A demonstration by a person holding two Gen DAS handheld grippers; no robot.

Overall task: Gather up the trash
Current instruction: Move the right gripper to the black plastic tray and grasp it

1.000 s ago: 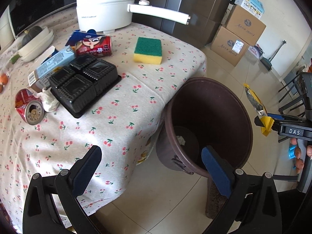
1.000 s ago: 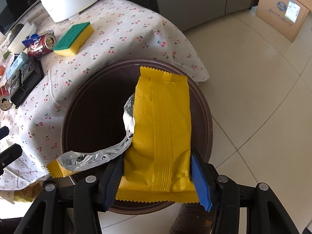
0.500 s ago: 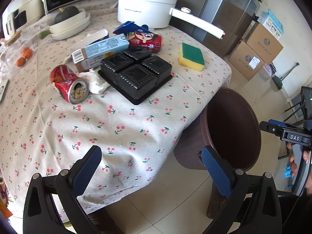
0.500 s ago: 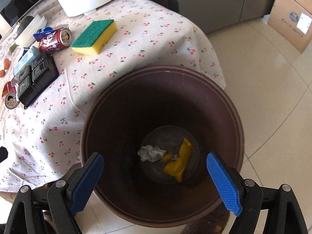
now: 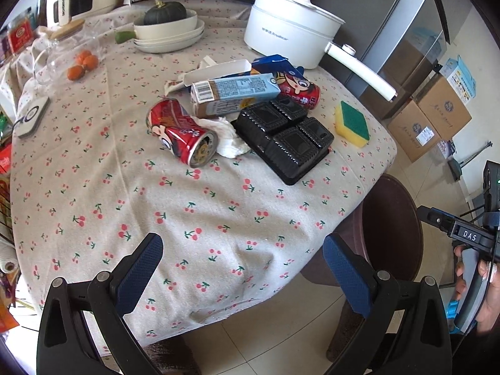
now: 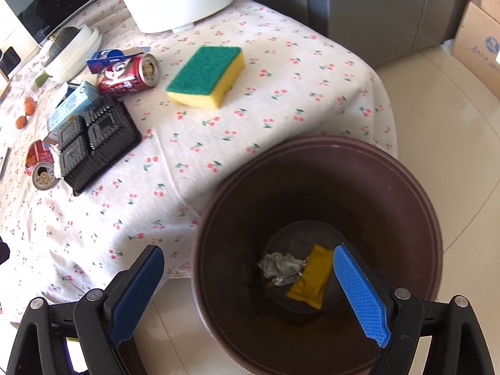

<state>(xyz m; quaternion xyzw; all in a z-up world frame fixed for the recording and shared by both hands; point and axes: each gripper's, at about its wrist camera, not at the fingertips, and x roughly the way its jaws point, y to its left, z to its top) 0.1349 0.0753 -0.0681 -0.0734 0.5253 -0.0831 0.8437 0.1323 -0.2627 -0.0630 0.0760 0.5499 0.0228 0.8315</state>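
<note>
Lying in the bin (image 6: 406,168) now, the wrapper (image 6: 311,278) has left the right gripper (image 6: 250,290), which gapes empty. Left gripper (image 5: 243,268), also wide apart, has swung toward the table's cans (image 5: 181,134) and tray (image 5: 284,134).

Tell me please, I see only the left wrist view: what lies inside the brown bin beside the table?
Observer: A yellow wrapper lies on the bottom of the brown bin.
Operator: Is it alone there?
Observer: No, a crumpled grey wad lies beside it and touches it.
Operator: Do the right tongs hold anything?
Observer: No, the right tongs are open and empty, over the mouth of the bin.
</note>
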